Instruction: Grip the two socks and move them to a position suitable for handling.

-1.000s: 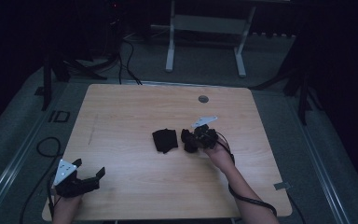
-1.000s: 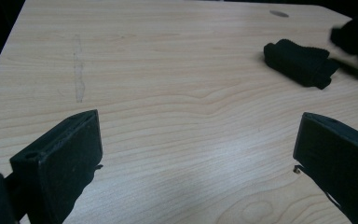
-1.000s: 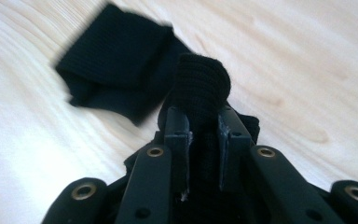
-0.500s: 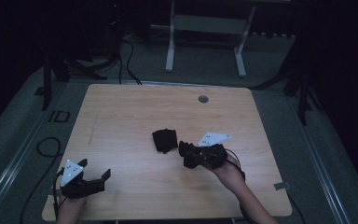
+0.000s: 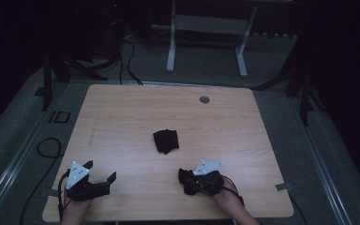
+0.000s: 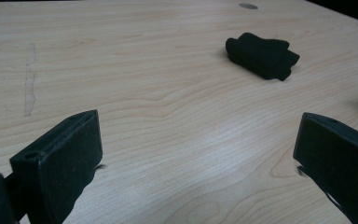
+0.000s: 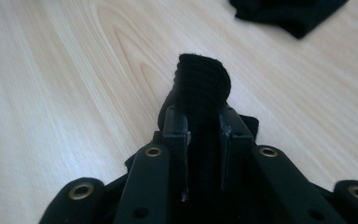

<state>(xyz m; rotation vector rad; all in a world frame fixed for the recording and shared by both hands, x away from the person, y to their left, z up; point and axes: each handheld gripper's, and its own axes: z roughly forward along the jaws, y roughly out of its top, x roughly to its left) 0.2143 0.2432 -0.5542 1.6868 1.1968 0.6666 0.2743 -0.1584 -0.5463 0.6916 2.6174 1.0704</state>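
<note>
The right tool (image 5: 186,180) sits low at the near edge of the tabletop (image 5: 122,117), clenched on a black sock (image 7: 200,88). In the right gripper view the two jaws stand close together with the dark ribbed fabric pinched between them, and a rounded fold of the sock bulges out just past the jaw tips and over the wood. In the high view the grey three-cornered plate (image 5: 208,166) rides on top of this tool, and the person's right hand (image 5: 225,194) grips it from behind. Off to the side, well apart from the right tool, the left tool (image 5: 101,172) rests near the same near edge with its jaws spread wide and nothing between them; bare wood shows in the gap in the left gripper view. Ahead of both tools, toward the middle of the tabletop, lies a second black sock (image 5: 165,140), folded into a small bundle and touched by neither tool. Farther ahead still, near the far edge, sits a small round grey cap (image 5: 204,99).
</note>
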